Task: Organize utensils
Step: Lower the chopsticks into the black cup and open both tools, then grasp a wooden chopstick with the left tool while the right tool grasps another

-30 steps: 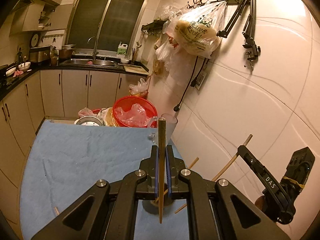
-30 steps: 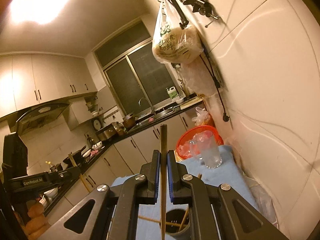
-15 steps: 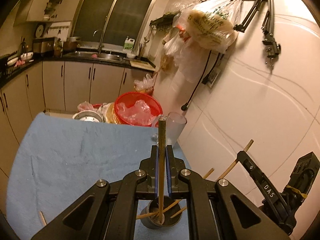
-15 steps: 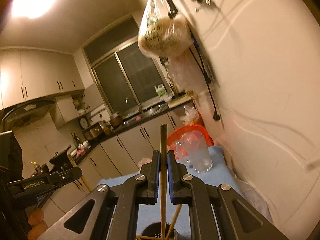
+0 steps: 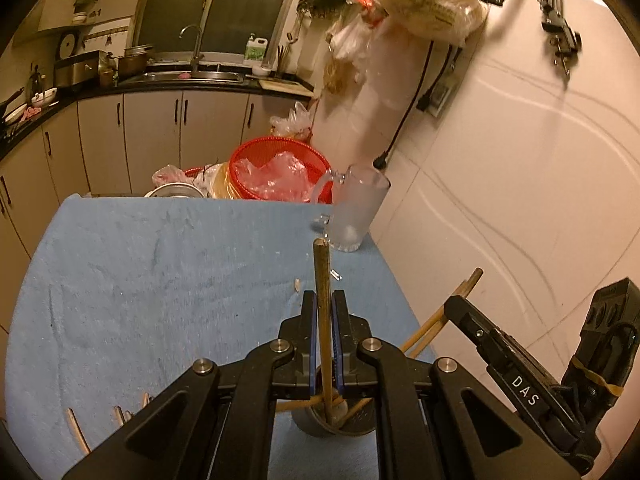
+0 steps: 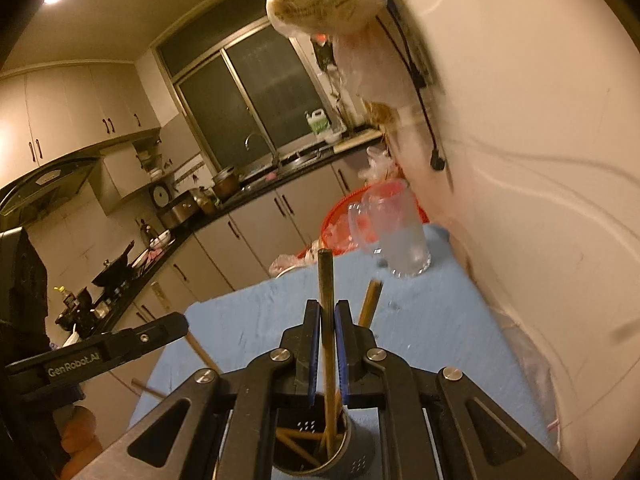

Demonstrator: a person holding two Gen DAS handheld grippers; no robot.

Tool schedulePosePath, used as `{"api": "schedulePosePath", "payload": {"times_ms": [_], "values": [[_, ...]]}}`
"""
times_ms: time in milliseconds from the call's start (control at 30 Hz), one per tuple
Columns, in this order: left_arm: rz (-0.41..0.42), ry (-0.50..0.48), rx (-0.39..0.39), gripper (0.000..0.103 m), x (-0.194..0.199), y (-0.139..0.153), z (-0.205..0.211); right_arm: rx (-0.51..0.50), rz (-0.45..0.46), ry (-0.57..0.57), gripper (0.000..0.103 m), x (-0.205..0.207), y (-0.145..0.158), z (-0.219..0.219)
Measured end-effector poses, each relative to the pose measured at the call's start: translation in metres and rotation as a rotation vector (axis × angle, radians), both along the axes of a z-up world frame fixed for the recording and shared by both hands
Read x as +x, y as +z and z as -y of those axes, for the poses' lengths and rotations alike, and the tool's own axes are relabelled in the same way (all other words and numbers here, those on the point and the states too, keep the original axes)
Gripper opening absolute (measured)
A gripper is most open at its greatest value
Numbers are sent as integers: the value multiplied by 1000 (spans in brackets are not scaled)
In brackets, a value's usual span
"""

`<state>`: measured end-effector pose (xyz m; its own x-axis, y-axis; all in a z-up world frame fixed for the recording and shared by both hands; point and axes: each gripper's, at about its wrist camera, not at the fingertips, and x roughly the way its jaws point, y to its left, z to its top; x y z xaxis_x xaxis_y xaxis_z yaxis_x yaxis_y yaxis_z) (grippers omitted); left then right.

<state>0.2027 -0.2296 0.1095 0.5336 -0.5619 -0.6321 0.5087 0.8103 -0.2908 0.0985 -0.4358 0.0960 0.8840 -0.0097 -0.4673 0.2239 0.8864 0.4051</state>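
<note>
Chopstick [image 6: 327, 320], slim wood, enters perforated cylindrical holder [image 6: 356, 458].

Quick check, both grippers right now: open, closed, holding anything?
Left gripper: closed on a dark chopstick, its lower end in the utensil holder.
Right gripper: closed on another chopstick over the same holder.

Matt wooden chopsticks [image 6: 329, 344] stand in a dull metal holder [image 6: 352, 454] on napped blue cloth [image 5: 160, 280], near a frosted glass mug [image 5: 358, 216].
</note>
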Motion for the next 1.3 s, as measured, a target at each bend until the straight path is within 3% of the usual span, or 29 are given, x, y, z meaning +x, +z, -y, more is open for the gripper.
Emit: {"api": "schedulePosePath", "payload": {"times_ms": [133, 333, 400, 467, 633, 833, 1067, 1300], "values": [[-6, -2, 16, 8, -2, -1, -1, 18, -13, 9, 10, -1, -2, 2], [14, -1, -29, 9, -15, 17, -20, 34, 44, -6, 10, -22, 15, 2], [50, 3, -42, 14, -27, 27, -31, 43, 65, -9, 10, -33, 22, 0], [79, 13, -56, 31, -38, 36, -44, 55, 86, -5, 10, -45, 27, -2], [124, 67, -66, 33, -64, 37, -89, 41, 100, 71, 11, -69, 28, -35], [106, 180, 14, 43, -78, -5, -149, -29, -45, 272, 16, -63, -24, -109], [-112, 319, 71, 43, -60, -87, -218, -58, -253, 330, 16, -34, -111, -158], [-245, 335, 76, 43, -44, -134, -239, -19, -316, 338, 16, -23, -150, -160]]}}
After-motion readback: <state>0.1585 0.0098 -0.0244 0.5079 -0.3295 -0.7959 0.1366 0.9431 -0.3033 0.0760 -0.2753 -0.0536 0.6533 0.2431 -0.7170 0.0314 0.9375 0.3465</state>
